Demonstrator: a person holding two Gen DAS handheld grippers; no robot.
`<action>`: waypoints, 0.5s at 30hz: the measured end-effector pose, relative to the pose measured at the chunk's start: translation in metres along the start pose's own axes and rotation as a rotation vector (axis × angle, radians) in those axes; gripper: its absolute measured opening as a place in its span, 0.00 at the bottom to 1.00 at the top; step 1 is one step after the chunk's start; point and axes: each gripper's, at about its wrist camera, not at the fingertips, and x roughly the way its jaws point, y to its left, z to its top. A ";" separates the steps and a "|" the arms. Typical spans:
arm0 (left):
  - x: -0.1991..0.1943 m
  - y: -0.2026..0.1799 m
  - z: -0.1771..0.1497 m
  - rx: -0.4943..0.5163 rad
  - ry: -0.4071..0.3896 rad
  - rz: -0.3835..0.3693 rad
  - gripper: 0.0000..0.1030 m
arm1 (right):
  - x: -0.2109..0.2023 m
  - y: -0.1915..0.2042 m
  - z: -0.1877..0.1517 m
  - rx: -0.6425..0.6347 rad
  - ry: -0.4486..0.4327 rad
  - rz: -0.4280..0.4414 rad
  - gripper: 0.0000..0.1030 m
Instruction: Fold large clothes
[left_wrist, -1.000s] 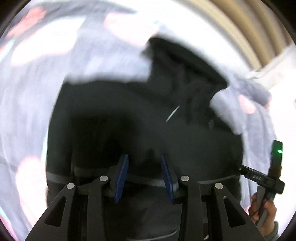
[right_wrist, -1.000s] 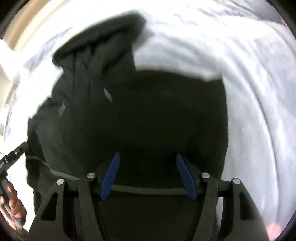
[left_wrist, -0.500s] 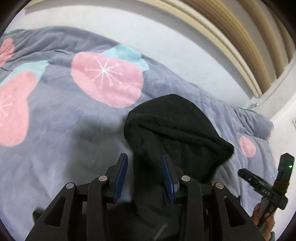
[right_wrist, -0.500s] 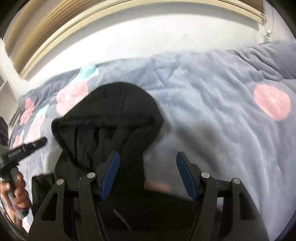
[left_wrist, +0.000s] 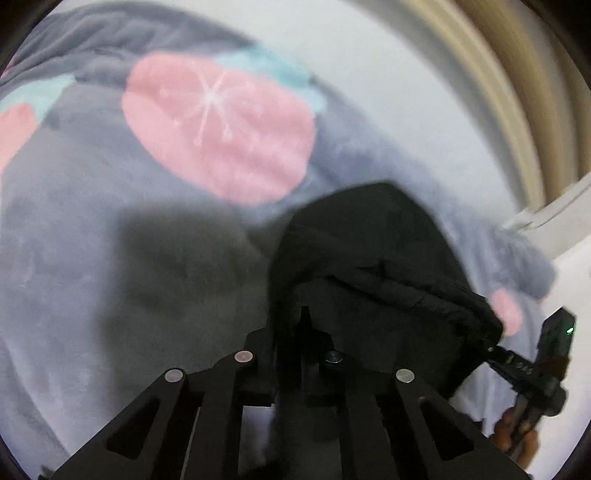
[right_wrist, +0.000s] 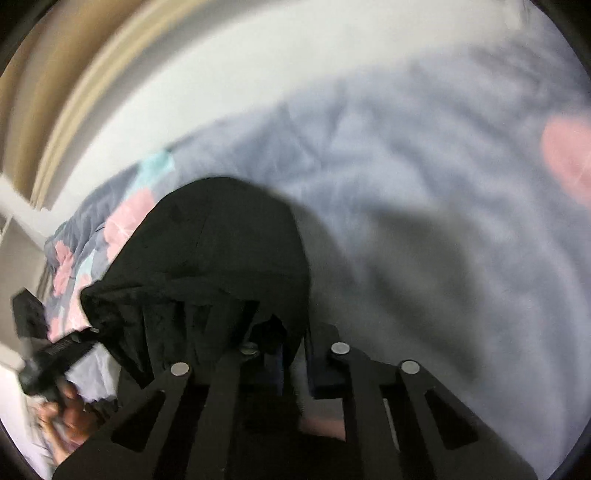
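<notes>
Grey fleece bedding, the blanket (left_wrist: 110, 258) with pink spots, covers the bed out to the far wall. On it lies the black hooded garment (left_wrist: 369, 266), hood pointing far. Left gripper (left_wrist: 303, 328) and right gripper (right_wrist: 291, 343) each have their fingers clamped on dark cloth at the hood's base. Likely a fold is in hand; next, carry the hood over. Open blanket lies either side.

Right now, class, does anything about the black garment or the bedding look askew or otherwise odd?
Nothing is damaged. The black garment is bunched up rather than flat: its hood lies on the blanket while both the left gripper and right gripper are shut on its fabric. The blanket is rumpled, as in the right view.
</notes>
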 end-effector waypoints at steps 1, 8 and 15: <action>-0.010 0.000 -0.002 -0.009 -0.013 -0.034 0.07 | -0.016 0.003 -0.002 -0.032 -0.033 -0.003 0.09; -0.007 0.044 -0.013 -0.113 0.071 -0.081 0.08 | 0.001 0.018 -0.036 -0.181 0.024 -0.066 0.09; 0.031 0.066 -0.026 -0.121 0.132 -0.088 0.14 | 0.058 -0.005 -0.050 -0.134 0.195 -0.060 0.12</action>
